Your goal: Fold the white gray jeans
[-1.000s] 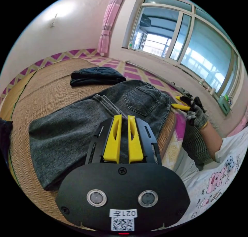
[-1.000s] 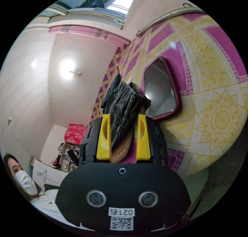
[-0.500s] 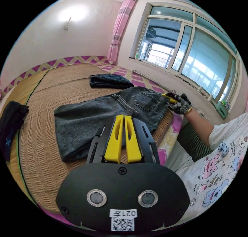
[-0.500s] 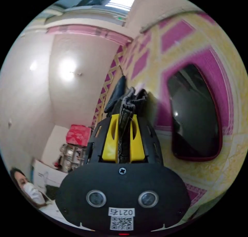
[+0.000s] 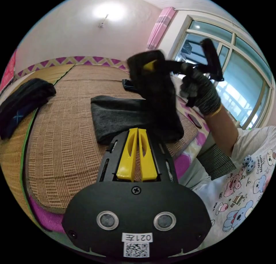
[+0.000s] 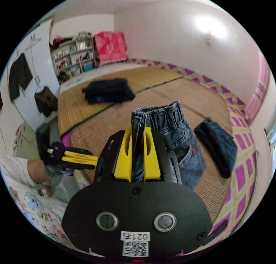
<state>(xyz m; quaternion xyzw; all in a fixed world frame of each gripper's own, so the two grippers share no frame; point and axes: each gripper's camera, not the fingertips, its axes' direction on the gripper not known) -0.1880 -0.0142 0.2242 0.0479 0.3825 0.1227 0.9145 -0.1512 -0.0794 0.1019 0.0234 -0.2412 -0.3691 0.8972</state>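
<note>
The grey-washed jeans (image 5: 120, 117) lie on the woven mat, legs stretched flat. Their waist end (image 6: 169, 123) is lifted off the mat. My right gripper (image 6: 138, 131) is shut on the waistband, denim pinched between its yellow jaws. In the left gripper view that right gripper (image 5: 149, 66) hangs above the jeans in a gloved hand (image 5: 201, 94), with dark cloth draped from it. My left gripper (image 5: 135, 130) is shut with nothing in it, hovering at the near side of the jeans. The right gripper view shows the left gripper (image 6: 95, 159) low on the left, off the cloth.
A folded dark pair of jeans (image 6: 218, 148) lies on the mat (image 5: 57, 137) beyond the grey pair. Another dark pile (image 5: 23, 100) sits on the far mat. The mat's edge drops beside the person's patterned shirt (image 5: 244, 183). Shelves (image 6: 74, 53) stand at the far wall.
The right gripper has lifted the waist end up off the mat and swung round to face the room. The left gripper has drawn back from the jeans, still shut.
</note>
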